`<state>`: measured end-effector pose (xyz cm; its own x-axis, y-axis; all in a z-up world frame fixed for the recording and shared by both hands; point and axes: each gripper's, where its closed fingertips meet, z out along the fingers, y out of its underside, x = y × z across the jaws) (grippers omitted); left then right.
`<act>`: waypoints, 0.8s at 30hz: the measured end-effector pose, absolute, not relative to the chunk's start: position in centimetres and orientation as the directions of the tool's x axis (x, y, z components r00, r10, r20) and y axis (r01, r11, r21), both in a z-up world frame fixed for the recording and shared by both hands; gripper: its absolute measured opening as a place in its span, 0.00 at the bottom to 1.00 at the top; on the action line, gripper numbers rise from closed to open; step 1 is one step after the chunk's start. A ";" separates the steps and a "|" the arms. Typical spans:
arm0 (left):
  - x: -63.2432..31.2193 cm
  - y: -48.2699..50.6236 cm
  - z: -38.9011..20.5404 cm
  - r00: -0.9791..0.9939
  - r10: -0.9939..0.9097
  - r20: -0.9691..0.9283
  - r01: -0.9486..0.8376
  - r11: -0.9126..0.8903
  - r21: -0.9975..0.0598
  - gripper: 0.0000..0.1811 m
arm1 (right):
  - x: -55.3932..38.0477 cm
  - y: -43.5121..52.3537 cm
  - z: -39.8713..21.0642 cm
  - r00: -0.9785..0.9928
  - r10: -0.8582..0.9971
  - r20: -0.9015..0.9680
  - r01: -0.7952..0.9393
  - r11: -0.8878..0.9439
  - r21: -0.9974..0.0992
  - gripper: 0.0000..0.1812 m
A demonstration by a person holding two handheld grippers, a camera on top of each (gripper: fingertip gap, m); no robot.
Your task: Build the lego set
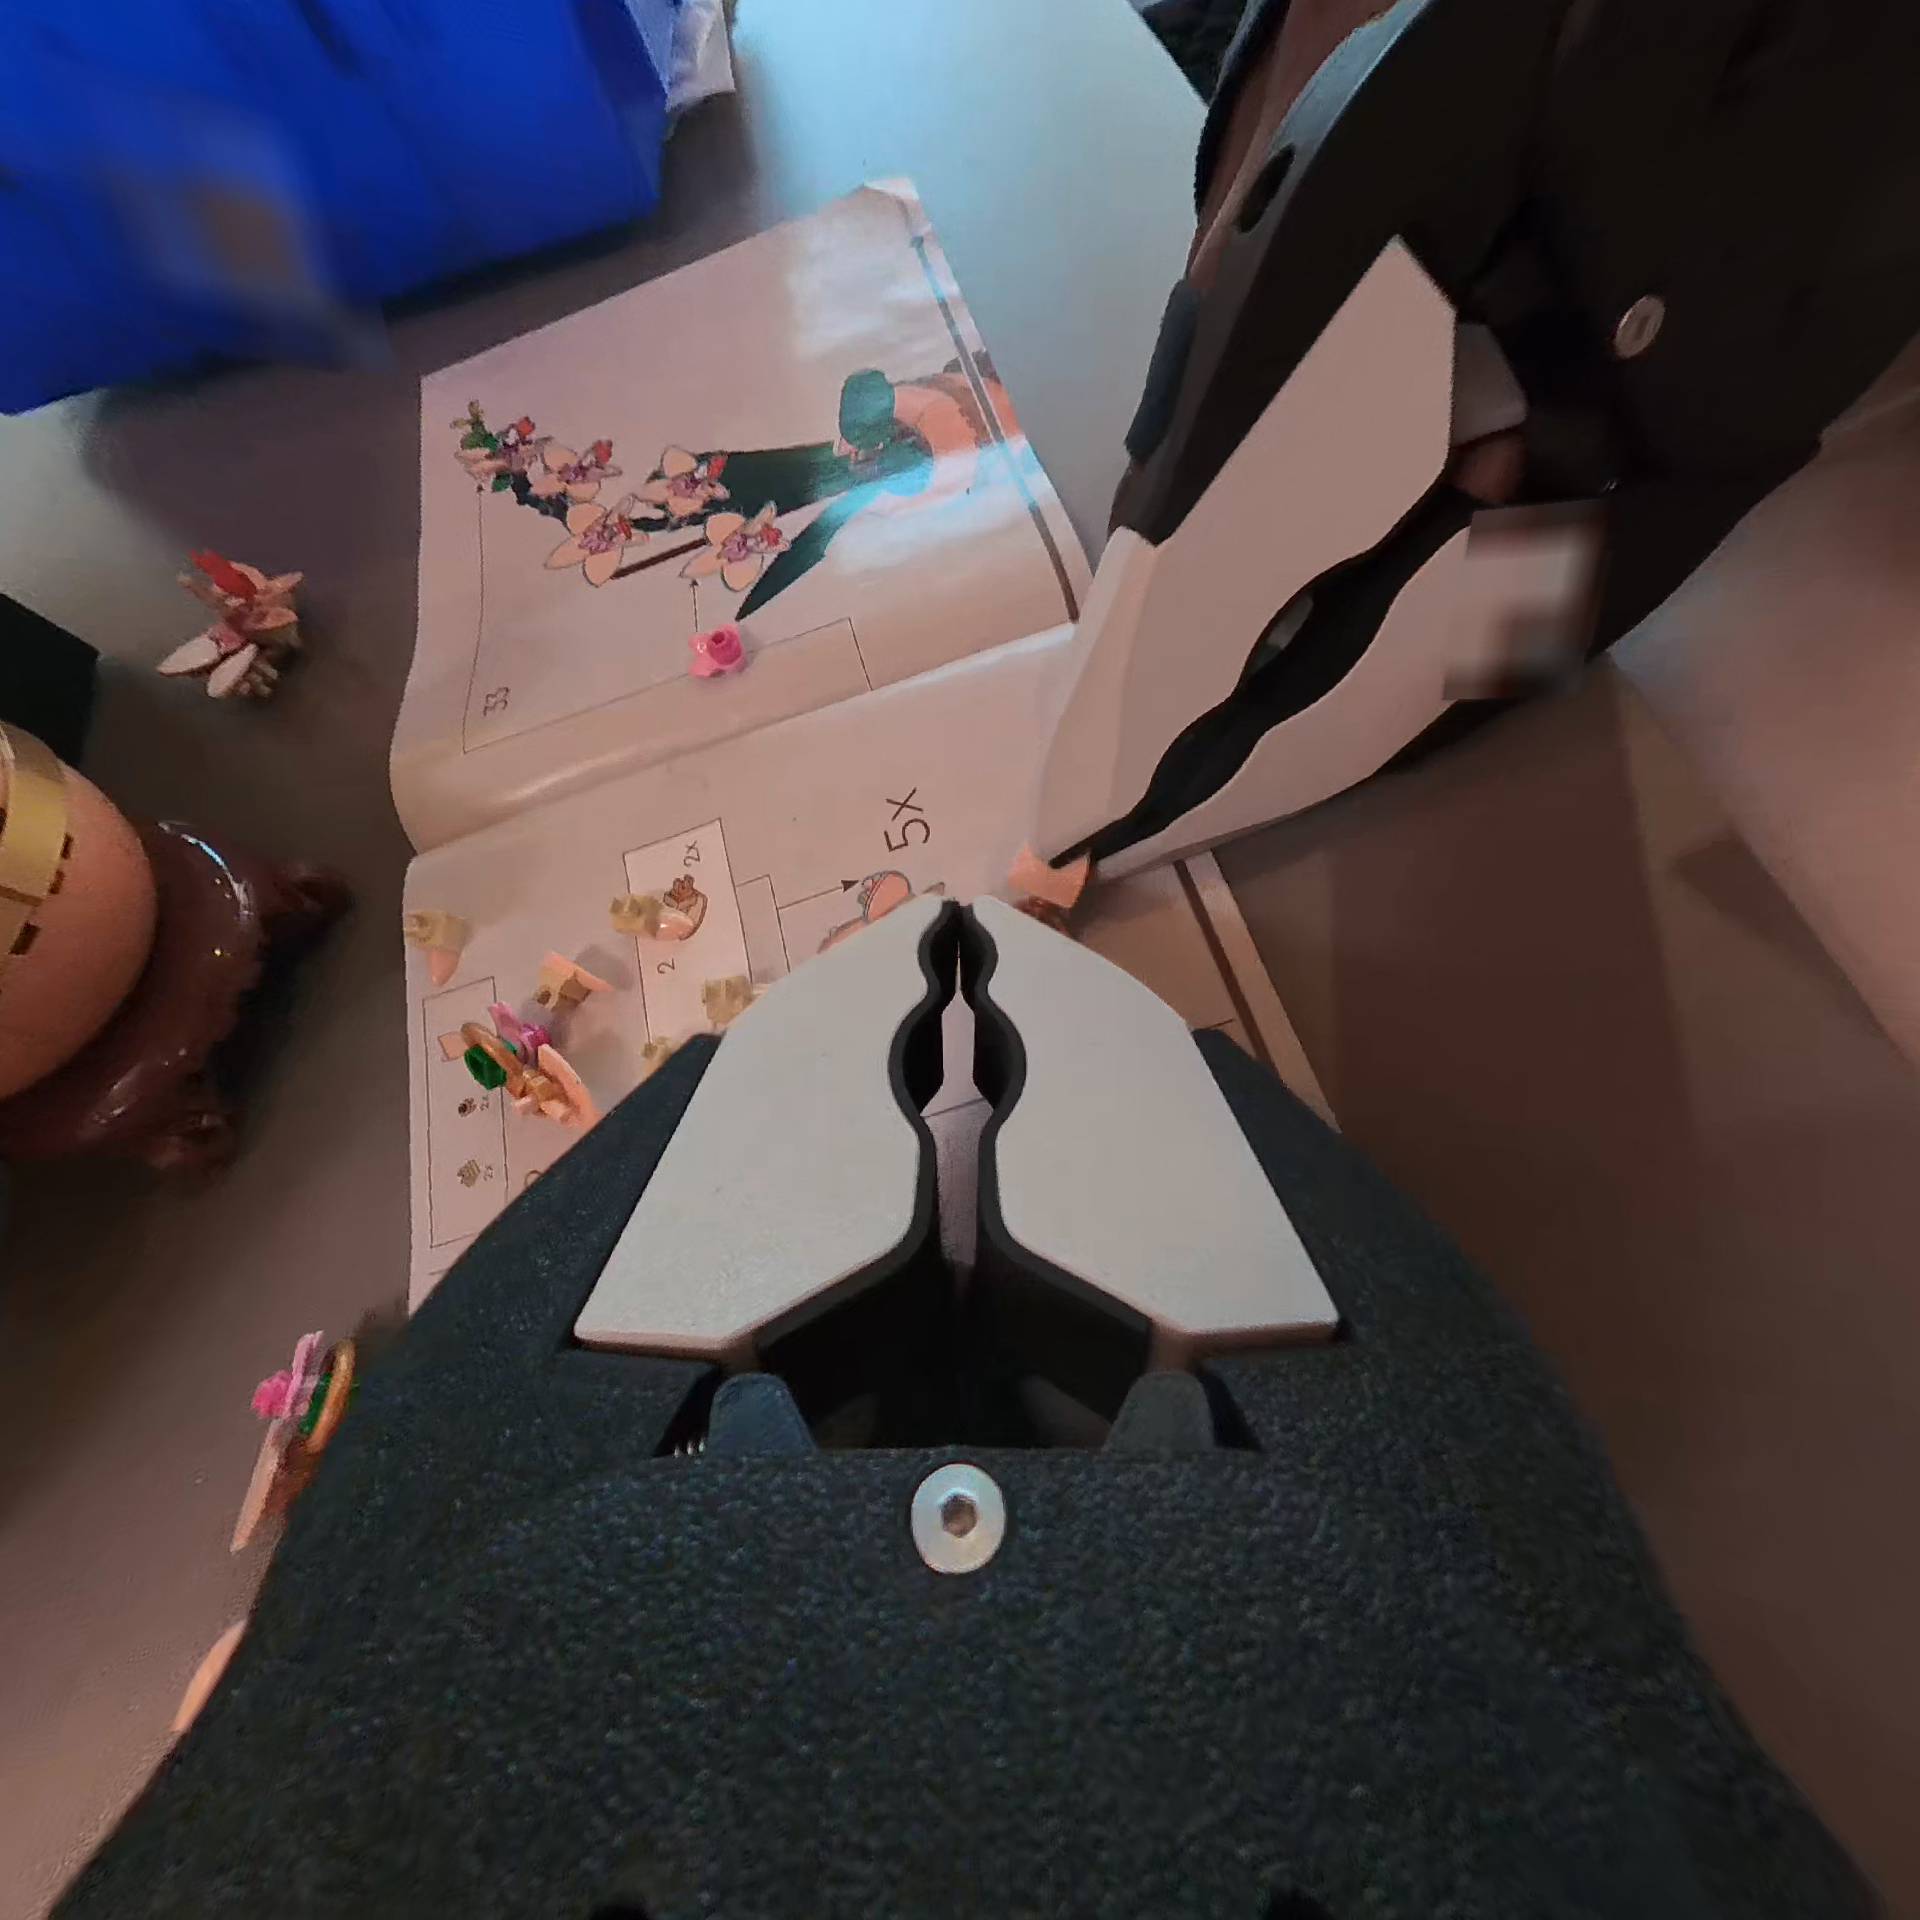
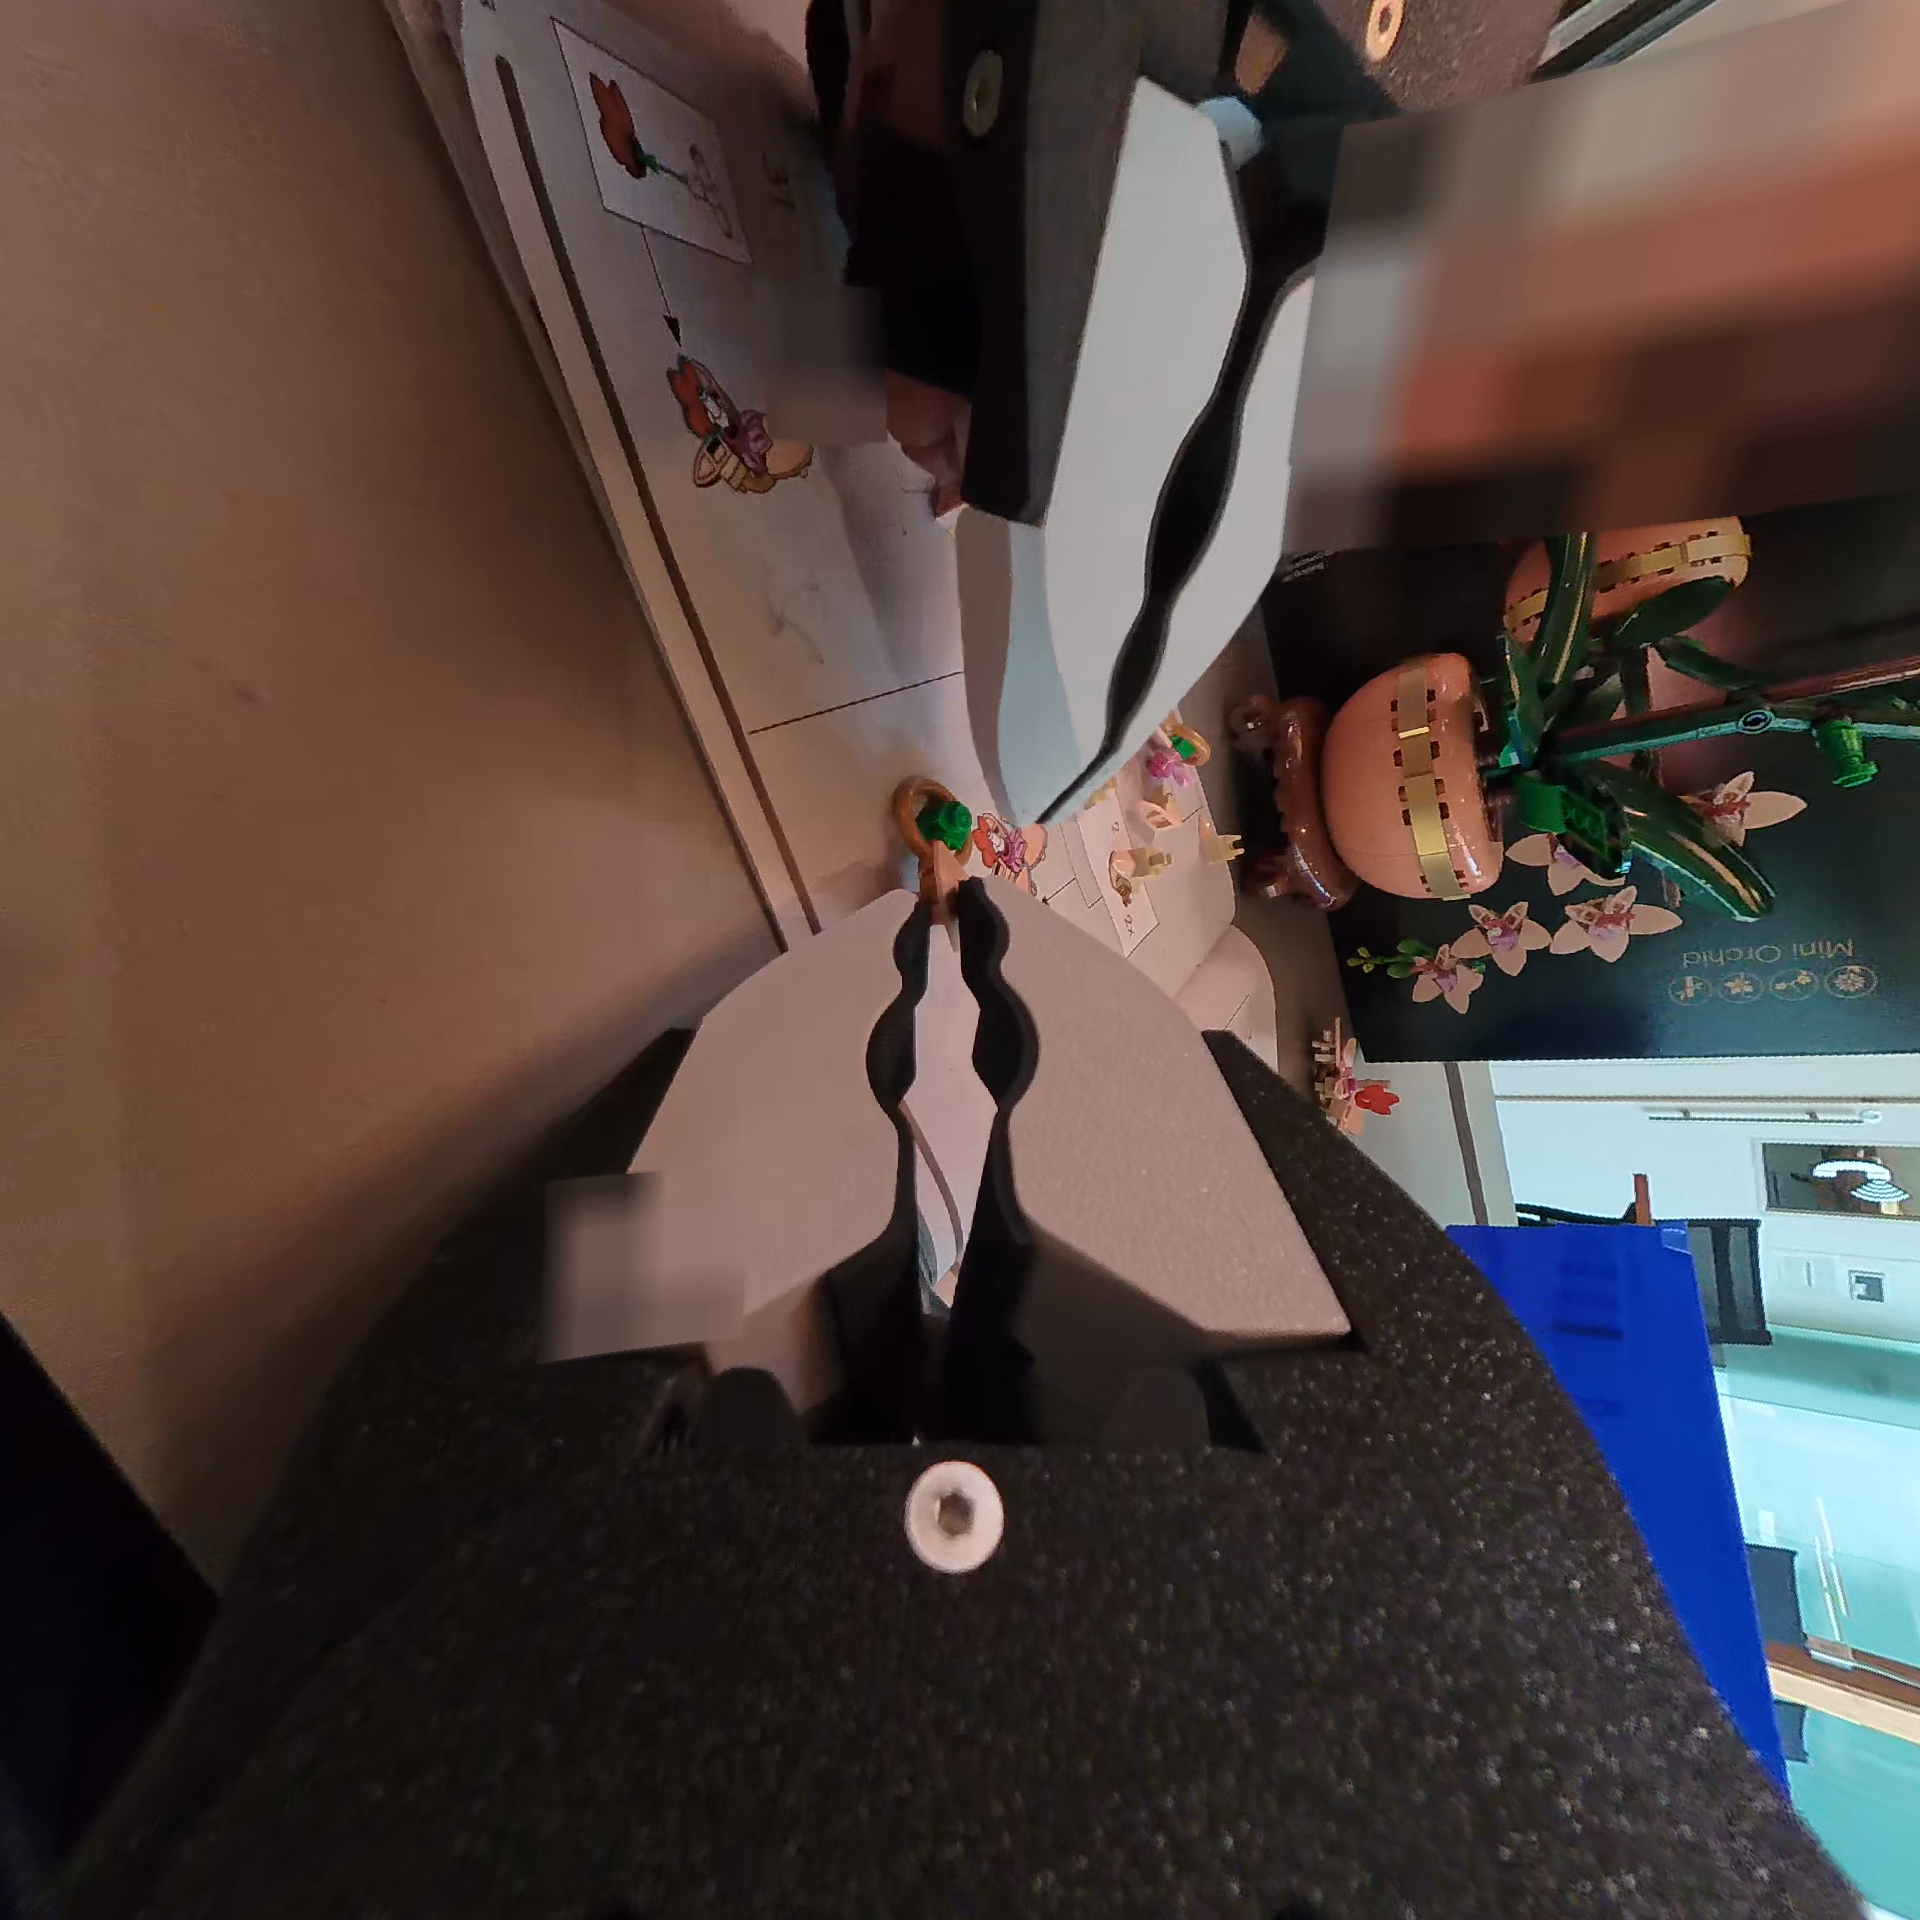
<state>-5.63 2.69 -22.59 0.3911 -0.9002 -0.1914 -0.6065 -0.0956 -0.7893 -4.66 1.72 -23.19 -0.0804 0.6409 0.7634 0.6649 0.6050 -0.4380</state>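
Tabletop [image 1: 1558, 1143] carries the open instruction booklet [image 1: 727, 436], kept flat for reference with loose petal pieces [image 1: 566, 977] on its lower page. Left tongs [image 1: 958, 920] are pressed together, empty. Right tongs [image 2: 943, 896] pinch a partly built flower [image 2: 935, 831] by its tan petal, presumably steadying it over the booklet for assembly.

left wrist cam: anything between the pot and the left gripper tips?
Yes. In the left wrist view, loose petal pieces on the open booklet lie between the pot and the left gripper.
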 end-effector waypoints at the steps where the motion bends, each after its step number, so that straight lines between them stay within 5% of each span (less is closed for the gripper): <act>1: -5.7 2.7 -22.8 0.390 -0.902 -0.186 -0.611 -0.102 -0.785 0.00 | -4.7 1.7 -23.2 -0.079 0.640 0.764 0.665 0.605 -0.438 0.03; 24: -6.1 2.6 -23.7 0.420 -0.896 -0.143 -0.634 -0.177 -0.753 0.00 | -4.6 1.7 -23.3 -0.193 0.603 0.774 0.734 0.612 -0.294 0.03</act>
<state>-6.12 2.57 -23.68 0.4205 -0.8959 -0.1435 -0.6337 -0.1768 -0.7532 -4.64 1.72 -23.33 -0.1934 0.6035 0.7736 0.7342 0.6120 -0.2939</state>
